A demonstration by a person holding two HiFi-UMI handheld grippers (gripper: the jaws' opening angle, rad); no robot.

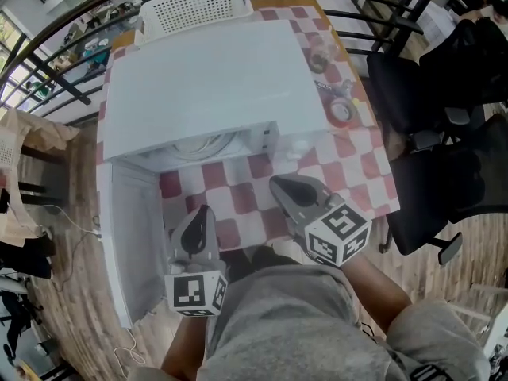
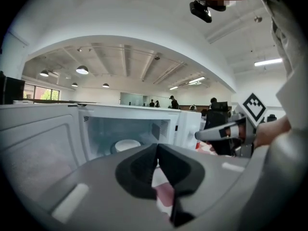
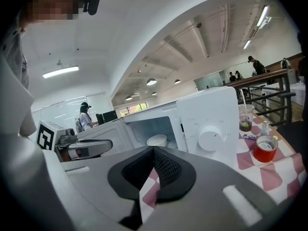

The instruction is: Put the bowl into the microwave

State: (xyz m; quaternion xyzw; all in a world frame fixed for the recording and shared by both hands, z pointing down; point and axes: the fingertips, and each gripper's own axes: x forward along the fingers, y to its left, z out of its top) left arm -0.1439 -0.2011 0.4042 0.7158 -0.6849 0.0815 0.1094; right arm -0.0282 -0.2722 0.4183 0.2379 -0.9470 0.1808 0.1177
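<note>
The white microwave stands on the red-checked table with its door swung open to the left. A white bowl sits inside the cavity, also seen as a bowl in the right gripper view. My left gripper hovers in front of the open cavity, near the door, jaws together with nothing between them. My right gripper hangs over the tablecloth in front of the control panel, its jaws meeting at the tips and empty. Both grippers are clear of the bowl.
A white slotted basket sits behind the microwave. To the right on the cloth stand a red cup and a plastic drink cup. Black chairs stand right of the table; a railing runs behind.
</note>
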